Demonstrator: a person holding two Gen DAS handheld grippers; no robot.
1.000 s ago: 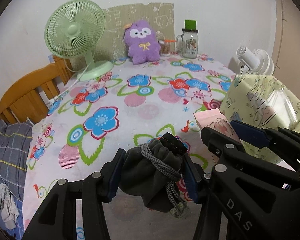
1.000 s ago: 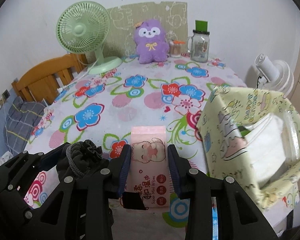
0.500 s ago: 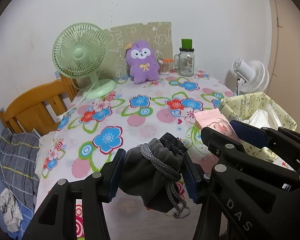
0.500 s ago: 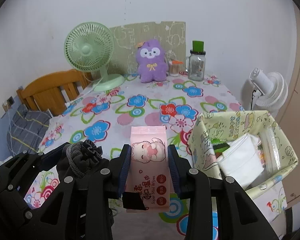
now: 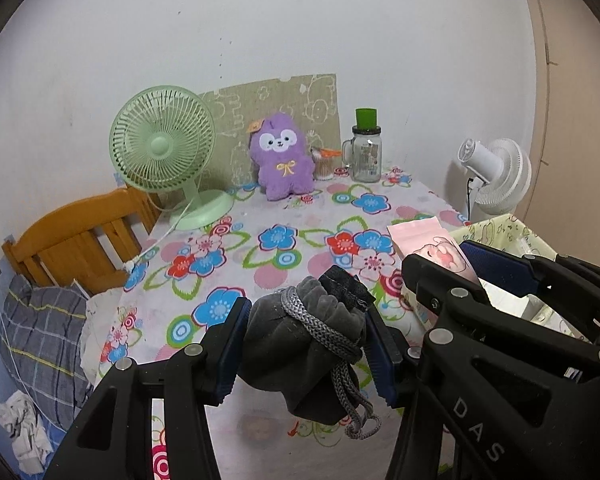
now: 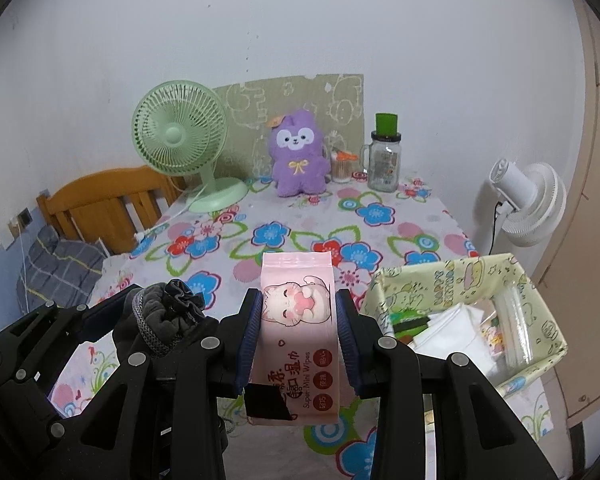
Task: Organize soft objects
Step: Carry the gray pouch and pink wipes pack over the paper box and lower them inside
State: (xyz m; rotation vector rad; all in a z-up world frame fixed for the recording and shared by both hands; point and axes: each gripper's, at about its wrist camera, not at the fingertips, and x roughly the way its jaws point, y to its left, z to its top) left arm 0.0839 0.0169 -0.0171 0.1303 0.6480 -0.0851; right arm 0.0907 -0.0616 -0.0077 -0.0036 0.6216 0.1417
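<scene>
Pouch: a grey drawstring pouch (image 5: 304,344) is being held clear above the flowered table (image 5: 228,280), its cord (image 5: 352,392) dangling below it.
Left gripper: the left gripper (image 5: 306,350) is being kept clamped on the pouch, the blue pads pressing into both its sides.
Wipes: a pink pack of wipes (image 6: 298,332) is being held upright, just beside the pouch, also off the table.
Right gripper: the right gripper (image 6: 298,338) is being kept closed on the pack, one pad on each long edge.
Box: a pale yellow open box (image 6: 540,300) is sitting at the table's right edge, near the pack, and is already holding white folded cloth or tissue (image 6: 452,328) and some clear plastic.
Step in hand: both items are judged as being carried toward the box.
Doing it well: both grips are best being held steady until each item is over the opening; the hanging cord is best being lifted above the box rim so it is not snagged; the items are best being lowered one at a time, since the two tools are being crowded together.
Readable writing: "Super Mini Wipes" is being shown on the pack under Chinese characters and a cartoon cat; "DAS" is being shown on the tool body; the box print is too small to be read.
Far end of the table: a green fan (image 5: 162,156), a purple plush toy (image 5: 284,164) and a glass jar (image 5: 366,152) are standing by the wall.
</scene>
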